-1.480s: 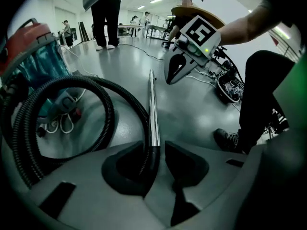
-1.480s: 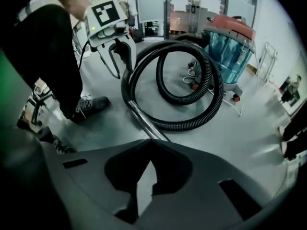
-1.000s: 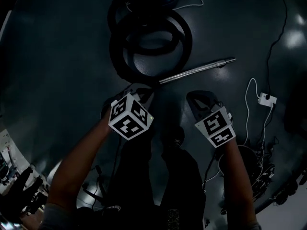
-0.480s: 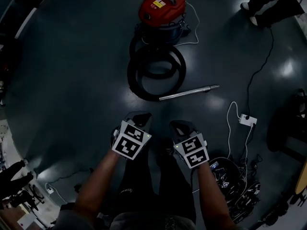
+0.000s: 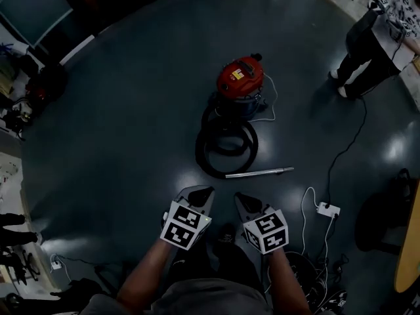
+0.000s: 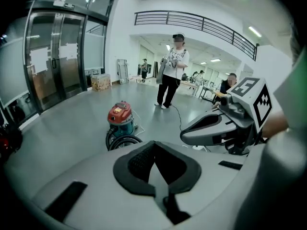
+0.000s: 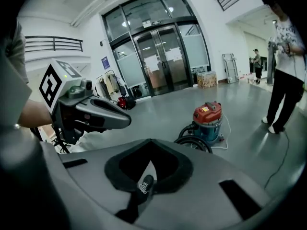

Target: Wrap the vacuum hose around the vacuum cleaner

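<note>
Dimly, vacuum hose point(image 5: 202, 153) coiled before vacuum cleaner point(image 5: 240, 77), hose end indistinct.

Left gripper point(image 5: 199, 192), right gripper point(image 5: 243, 199) closed, empty, side by side.

The left tongs point(image 6: 154, 146) are closed, empty. Past them the red vacuum cleaner point(image 6: 120, 116) stands on the floor point(image 6: 67, 128), its black hose point(image 6: 123, 140) coiled in front; 1 person point(image 6: 172, 71) stands behind.
</note>
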A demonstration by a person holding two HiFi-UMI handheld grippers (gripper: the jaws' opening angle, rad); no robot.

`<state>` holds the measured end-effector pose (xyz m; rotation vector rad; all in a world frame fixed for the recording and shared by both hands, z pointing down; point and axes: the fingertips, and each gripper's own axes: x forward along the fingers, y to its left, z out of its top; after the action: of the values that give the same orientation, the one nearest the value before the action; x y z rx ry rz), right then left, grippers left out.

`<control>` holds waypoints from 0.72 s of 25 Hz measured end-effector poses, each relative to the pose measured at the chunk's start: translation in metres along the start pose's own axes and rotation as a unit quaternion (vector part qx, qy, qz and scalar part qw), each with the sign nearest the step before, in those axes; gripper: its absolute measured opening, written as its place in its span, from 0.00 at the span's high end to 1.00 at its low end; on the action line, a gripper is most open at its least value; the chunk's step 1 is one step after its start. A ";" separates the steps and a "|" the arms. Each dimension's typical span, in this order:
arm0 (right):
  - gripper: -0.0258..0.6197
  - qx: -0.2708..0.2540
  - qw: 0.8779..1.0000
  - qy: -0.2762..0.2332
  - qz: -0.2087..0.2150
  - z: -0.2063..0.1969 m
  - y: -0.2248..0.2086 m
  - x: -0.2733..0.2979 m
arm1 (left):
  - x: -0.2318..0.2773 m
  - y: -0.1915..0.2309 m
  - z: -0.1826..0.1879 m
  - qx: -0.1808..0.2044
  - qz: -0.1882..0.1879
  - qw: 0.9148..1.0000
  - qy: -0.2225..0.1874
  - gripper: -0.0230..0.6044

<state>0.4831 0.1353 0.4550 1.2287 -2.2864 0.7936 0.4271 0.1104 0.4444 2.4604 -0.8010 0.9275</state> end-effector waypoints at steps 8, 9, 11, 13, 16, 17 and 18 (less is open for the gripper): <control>0.95 -0.006 0.996 -0.082 0.021 0.064 0.052 -0.070 | -0.088 -0.040 0.056 -0.020 0.028 0.994 -0.103 0.95; 0.95 -0.011 0.996 -0.087 0.021 0.069 0.057 -0.075 | -0.096 -0.043 0.063 -0.019 0.033 0.993 -0.113 0.95; 0.95 -0.023 0.995 -0.098 0.018 0.078 0.065 -0.087 | -0.110 -0.047 0.074 -0.012 0.043 0.990 -0.130 0.95; 0.95 -0.033 0.993 -0.109 0.017 0.088 0.071 -0.098 | -0.123 -0.050 0.083 -0.008 0.052 0.988 -0.144 0.95; 0.95 -0.041 0.991 -0.127 0.019 0.099 0.081 -0.114 | -0.139 -0.058 0.089 -0.002 0.062 0.986 -0.157 0.95; 0.95 -0.042 0.990 -0.132 0.019 0.101 0.084 -0.118 | -0.144 -0.060 0.090 0.001 0.064 0.985 -0.161 0.95; 0.95 -0.043 0.989 -0.137 0.020 0.103 0.087 -0.121 | -0.147 -0.062 0.091 0.003 0.066 0.984 -0.163 0.95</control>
<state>0.4618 0.1797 0.2804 1.3254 -2.5416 0.5623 0.4178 0.1641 0.2686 2.6287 -1.0805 0.5737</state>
